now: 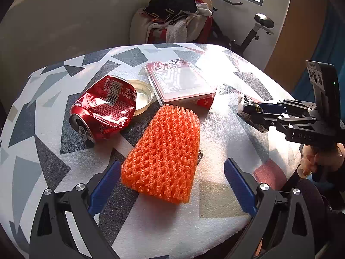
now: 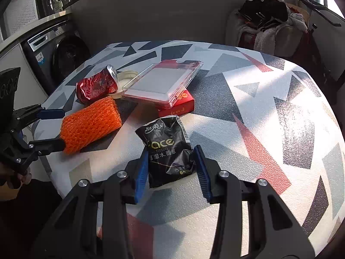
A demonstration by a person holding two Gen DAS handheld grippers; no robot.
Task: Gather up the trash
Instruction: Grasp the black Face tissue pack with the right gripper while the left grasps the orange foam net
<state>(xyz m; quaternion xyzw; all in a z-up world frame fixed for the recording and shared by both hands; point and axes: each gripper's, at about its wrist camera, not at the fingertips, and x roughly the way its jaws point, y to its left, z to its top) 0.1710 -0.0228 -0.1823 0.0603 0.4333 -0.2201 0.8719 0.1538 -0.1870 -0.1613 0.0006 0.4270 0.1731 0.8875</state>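
Note:
An orange foam fruit net [image 1: 162, 151] lies on the patterned table [image 1: 215, 205]; it also shows in the right wrist view [image 2: 90, 125]. My left gripper [image 1: 172, 172] is open, its blue fingers on either side of the net's near end. A black tissue packet [image 2: 170, 149] sits between the blue pads of my right gripper [image 2: 171, 159], which is shut on it; the packet also shows in the left wrist view [image 1: 248, 105]. A crushed red can [image 1: 103, 110] lies to the left of the net.
A clear plastic case on a red box [image 1: 181, 82] and a pale round lid [image 1: 142, 96] lie behind the net. A washing machine [image 2: 58, 51] stands beyond the table's left edge. A chair piled with clothes [image 1: 174, 21] and an exercise bike [image 1: 256, 34] stand behind.

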